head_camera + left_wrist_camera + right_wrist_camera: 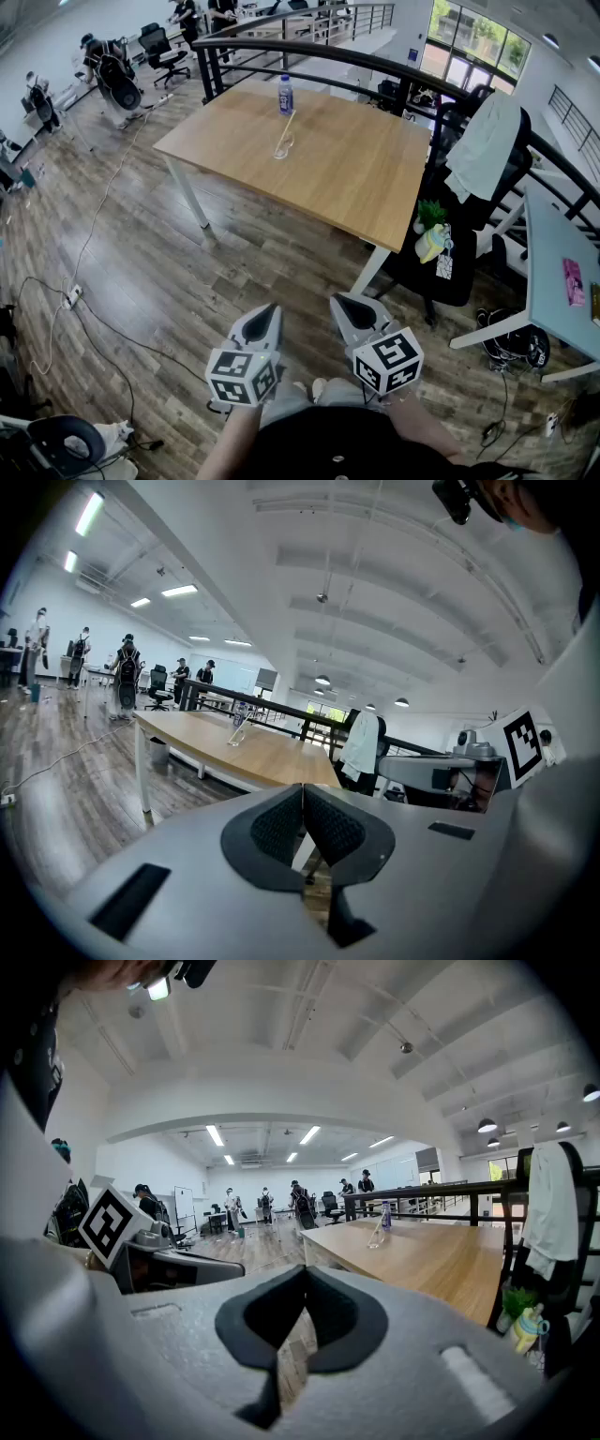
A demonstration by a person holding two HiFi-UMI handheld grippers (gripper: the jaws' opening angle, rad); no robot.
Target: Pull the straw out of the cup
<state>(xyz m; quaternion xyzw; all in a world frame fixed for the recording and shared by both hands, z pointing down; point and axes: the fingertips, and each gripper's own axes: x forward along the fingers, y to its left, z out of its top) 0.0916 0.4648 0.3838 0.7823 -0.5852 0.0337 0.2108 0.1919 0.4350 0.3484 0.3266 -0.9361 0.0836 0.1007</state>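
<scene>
A clear cup [283, 147] stands on the far part of the wooden table [347, 178], with a pale straw [289, 127] leaning out of it toward the back. The cup is small in the left gripper view [237, 735] and the right gripper view [376, 1237]. Both grippers hang low over the floor, close to my body and far from the table. My left gripper [270, 313] is shut and empty, its pads [281, 825] pressed together. My right gripper [341, 302] is also shut with nothing in it [304, 1277].
A water bottle [286, 94] stands just behind the cup. A black chair draped with a white garment [483, 141] sits at the table's right end, a plant and toy [431, 230] below it. A black railing [309, 52] runs behind. Cables [84, 309] lie on the floor.
</scene>
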